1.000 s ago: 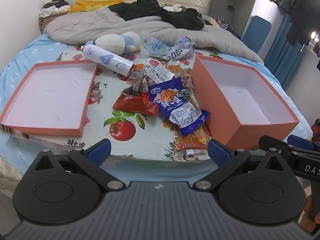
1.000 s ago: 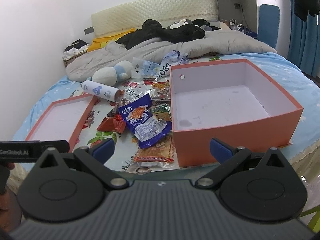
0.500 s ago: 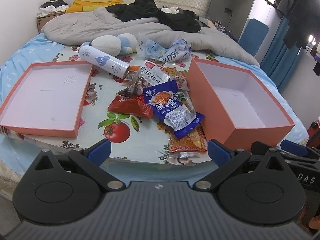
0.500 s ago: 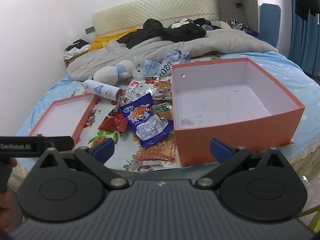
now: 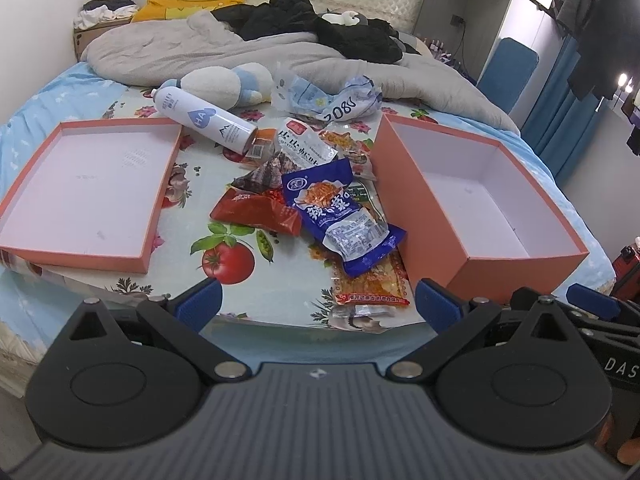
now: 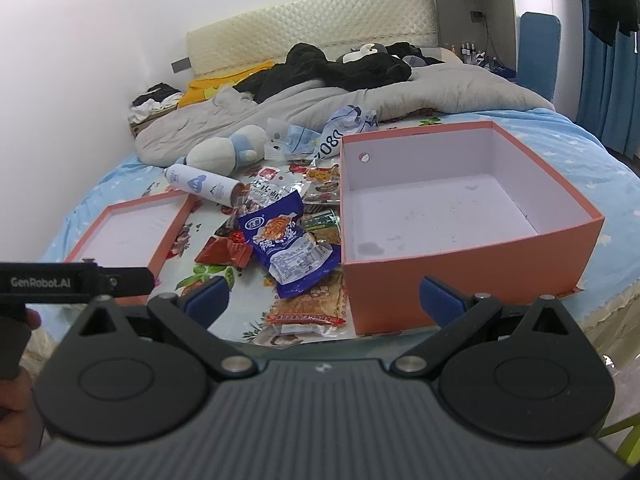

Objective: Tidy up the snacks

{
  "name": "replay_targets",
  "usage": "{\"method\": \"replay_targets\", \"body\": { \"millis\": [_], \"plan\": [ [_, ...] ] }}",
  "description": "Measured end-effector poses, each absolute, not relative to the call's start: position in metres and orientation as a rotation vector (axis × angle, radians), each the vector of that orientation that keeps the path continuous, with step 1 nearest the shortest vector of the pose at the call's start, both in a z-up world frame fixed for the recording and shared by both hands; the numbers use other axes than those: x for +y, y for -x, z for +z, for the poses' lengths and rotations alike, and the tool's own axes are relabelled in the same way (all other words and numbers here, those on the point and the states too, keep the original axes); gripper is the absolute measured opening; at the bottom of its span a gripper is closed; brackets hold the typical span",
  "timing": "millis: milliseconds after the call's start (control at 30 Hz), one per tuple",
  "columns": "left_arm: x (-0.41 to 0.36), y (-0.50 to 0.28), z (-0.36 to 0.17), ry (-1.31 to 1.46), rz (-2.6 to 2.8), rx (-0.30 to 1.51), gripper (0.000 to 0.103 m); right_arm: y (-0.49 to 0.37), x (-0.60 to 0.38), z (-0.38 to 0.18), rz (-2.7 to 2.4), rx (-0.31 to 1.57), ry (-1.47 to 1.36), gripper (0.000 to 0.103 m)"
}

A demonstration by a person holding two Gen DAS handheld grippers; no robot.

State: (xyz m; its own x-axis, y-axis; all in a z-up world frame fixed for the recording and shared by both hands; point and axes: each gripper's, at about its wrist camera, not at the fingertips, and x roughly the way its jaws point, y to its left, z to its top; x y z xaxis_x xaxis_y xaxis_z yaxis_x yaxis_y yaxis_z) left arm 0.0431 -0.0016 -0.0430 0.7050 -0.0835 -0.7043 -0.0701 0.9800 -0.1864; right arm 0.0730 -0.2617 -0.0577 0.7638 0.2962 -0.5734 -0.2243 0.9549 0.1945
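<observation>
Nothing packed yet: both my left claw [image 5: 316, 294] and right claw [image 6: 324, 294] hang wide, empty. Next, grab the blue snack packet [image 5: 342, 220] (topmost) for the deep orange box [image 5: 516, 258].

Two orange boxes: one deep box [image 5: 516, 264], one shallow lid [image 5: 76, 254]. One white spray can [image 5: 204, 122]. One plush toy [image 5: 224, 84]. Snack packets [image 5: 340, 220]: roughly seven, overlapping, exact count unclear.

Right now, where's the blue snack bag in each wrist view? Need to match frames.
Left wrist: the blue snack bag lies centre frame, atop the snack pile, left of the deep orange box.
Right wrist: the blue snack bag sits left of centre, against that box's near left corner.
Shared landmark: the white spray can lying behind the pile.
</observation>
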Motion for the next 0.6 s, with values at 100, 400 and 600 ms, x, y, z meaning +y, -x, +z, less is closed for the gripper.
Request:
{"method": "replay_targets", "body": {
  "millis": [100, 400, 600],
  "plan": [
    [-0.0028, -0.0441, -0.0441, 0.207, -0.008, 0.797, 0.103, -0.0727, -0.2614, -0.0582, 0.285, 0.645, -0.115, 0.103],
    [-0.0031, -0.044, -0.0436, 0.206, -0.007, 0.795, 0.103, -0.0718, -0.2619, -0.0592, 0.292, 0.645, -0.117, 0.103],
    [-0.0017, -0.0432, -0.0435, 0.214, -0.015, 0.803, 0.103, -0.071, -0.26, -0.0602, 0.303, 0.651, -0.119, 0.103]
  ]
}}
